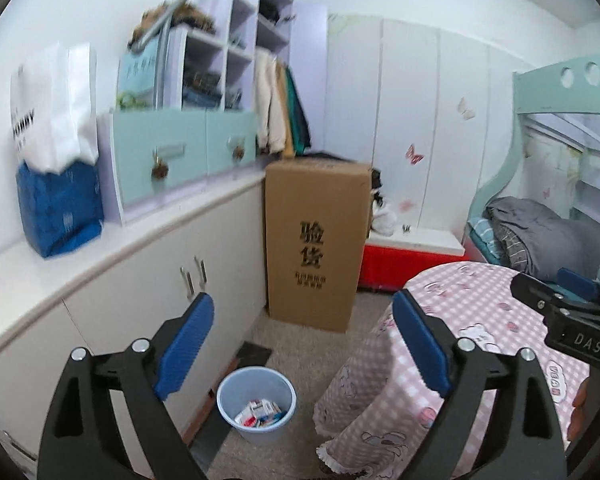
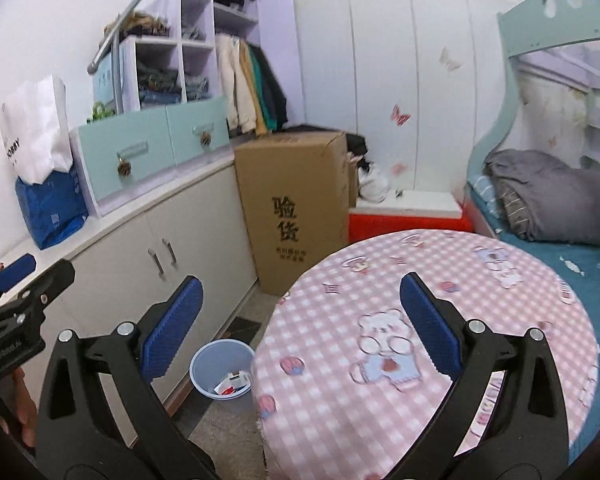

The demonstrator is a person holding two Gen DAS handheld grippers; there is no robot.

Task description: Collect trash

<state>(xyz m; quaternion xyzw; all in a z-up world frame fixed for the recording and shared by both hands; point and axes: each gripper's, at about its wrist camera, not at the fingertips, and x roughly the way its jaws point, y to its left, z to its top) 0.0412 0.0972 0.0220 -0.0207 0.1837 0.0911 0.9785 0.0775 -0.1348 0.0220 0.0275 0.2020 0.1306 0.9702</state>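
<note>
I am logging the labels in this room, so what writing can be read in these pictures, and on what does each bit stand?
"验货": large dark characters on the front of the cardboard box; the smaller lines under them are too blurred to read.
"DAS": on the body of the right gripper.
"...OMMY": partial, on the white paper bag; its start is cut off.
Print on the blue bag and the packets in the wastebasket: unreadable.

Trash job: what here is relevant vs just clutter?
Relevant:
- blue trash bin, packets already inside
- left hand-held gripper, open
- right hand-held gripper, open

Clutter:
- cardboard box
- blue bag
- grey blanket
- pink checked tablecloth
</note>
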